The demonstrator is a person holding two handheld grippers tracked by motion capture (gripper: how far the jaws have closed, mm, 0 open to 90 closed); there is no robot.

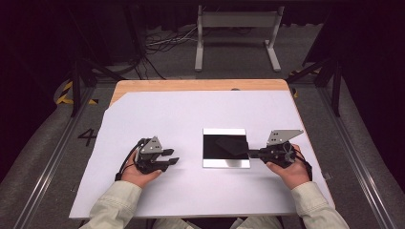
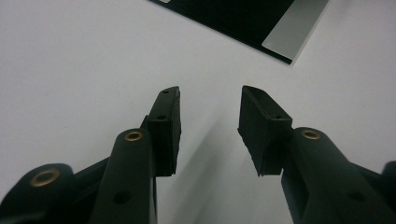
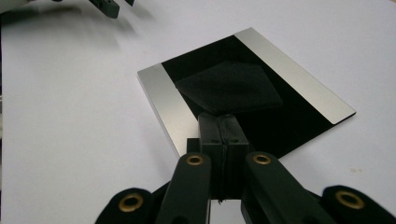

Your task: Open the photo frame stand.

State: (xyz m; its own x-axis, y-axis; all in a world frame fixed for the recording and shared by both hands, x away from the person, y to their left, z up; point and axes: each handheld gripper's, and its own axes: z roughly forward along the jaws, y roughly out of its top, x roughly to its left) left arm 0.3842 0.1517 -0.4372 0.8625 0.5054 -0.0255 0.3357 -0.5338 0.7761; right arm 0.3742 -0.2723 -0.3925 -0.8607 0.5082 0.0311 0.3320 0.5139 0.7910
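A square plate with a black middle and silver strips along two edges lies on the white sheet; its silver strip shows close up in the right gripper view. A dark folded cloth rests on the plate's black part. My right gripper reaches in from the plate's right side, jaws pressed together on the cloth's near corner. My left gripper rests on the sheet left of the plate, open with nothing between its jaws. A corner of the plate lies ahead of it.
The white sheet covers most of a wooden table. Bare sheet surrounds the plate on all sides. Beyond the table stand a grey metal frame and loose cables on the floor. The left gripper's tips show far off.
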